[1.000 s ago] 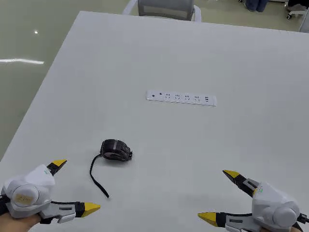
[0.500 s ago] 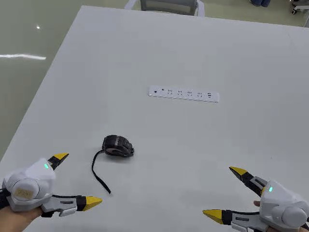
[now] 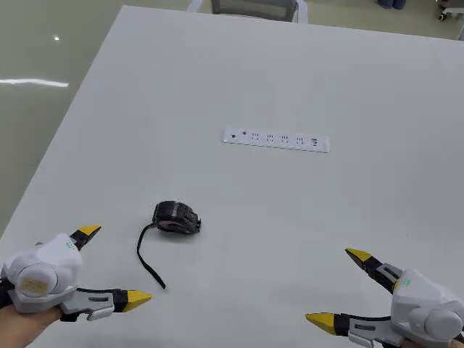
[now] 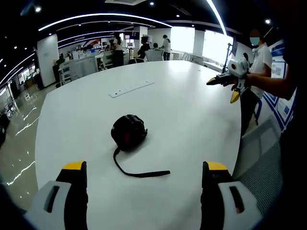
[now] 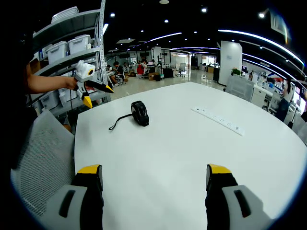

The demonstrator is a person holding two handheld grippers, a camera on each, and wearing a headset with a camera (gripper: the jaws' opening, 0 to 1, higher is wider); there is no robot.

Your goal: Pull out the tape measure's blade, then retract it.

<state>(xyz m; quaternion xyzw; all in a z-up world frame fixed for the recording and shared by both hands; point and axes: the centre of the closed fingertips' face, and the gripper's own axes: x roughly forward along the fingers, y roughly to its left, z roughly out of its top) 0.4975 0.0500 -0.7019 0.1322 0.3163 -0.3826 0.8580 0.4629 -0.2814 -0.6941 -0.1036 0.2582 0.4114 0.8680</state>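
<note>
Head view: one round black tape measure (image 3: 175, 217) is seen lying on the near-left part of the large white table (image 3: 290, 72), well in from the left edge. Its thin black wrist strap (image 3: 147, 261) is laid out on the tabletop, curving toward the near side. One long white power strip (image 3: 275, 140) is placed farther off, near the table's middle, well apart from the tape measure. Its markings are too small to be read, and no writing can be made out on the tape measure's case. Bare tabletop is left on every side of the tape measure.

Two white grippers with yellow-tipped black jaws are held low at the near edge. The left gripper (image 3: 116, 263) is kept near the strap's end without touching it, with its jaws spread wide. The right gripper (image 3: 335, 286) is held well apart to the right, likewise spread wide, with nothing between its jaws. One grey chair (image 3: 254, 7) is set at the far edge.
</note>
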